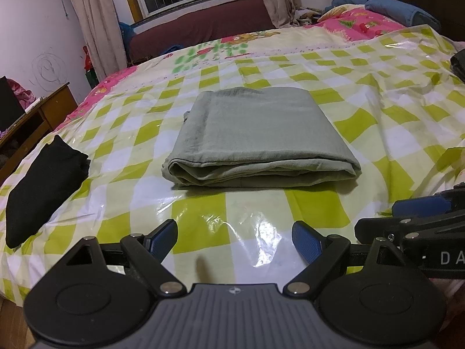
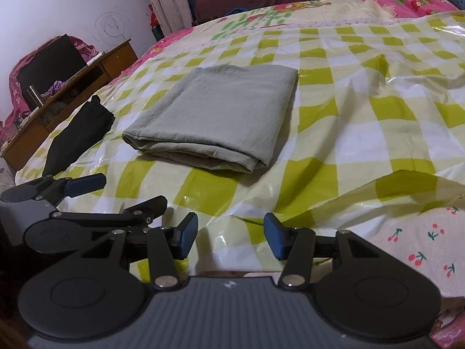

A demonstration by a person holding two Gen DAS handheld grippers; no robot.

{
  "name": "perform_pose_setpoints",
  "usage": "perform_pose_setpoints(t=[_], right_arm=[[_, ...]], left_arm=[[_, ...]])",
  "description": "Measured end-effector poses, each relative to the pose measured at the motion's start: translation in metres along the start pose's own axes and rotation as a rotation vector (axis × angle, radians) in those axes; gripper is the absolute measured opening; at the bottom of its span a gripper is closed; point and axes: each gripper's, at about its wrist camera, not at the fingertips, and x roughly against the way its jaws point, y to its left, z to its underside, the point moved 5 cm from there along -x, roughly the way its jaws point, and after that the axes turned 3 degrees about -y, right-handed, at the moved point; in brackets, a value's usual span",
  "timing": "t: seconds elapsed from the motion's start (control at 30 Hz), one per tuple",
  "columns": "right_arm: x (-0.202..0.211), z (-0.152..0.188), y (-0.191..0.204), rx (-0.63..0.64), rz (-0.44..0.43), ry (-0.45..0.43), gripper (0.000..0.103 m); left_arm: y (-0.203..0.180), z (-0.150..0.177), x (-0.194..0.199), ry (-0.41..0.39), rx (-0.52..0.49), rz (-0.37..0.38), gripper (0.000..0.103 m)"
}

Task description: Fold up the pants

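The sage-green pants (image 1: 258,136) lie folded into a thick, soft rectangle of matte woven cloth, layered edges toward the cameras, on the glossy, crinkled yellow-green checked plastic sheet (image 1: 377,122) covering the bed. Both the left tongs (image 1: 234,240) and right tongs (image 2: 231,235) hover near it with ribbed blue pads spread wide, gripping nothing. A limp black garment (image 1: 40,189) lies folded to the left, apart from the pants.
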Motion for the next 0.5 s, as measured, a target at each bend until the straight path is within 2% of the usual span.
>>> perform_pose_setpoints(t=[0.5], right_arm=[[-0.0017,-0.0002,-0.0078,-0.004,0.035,0.004,0.052]], left_arm=[[-0.0025,-0.0009,0.0052,-0.014,-0.001,0.015,0.099]])
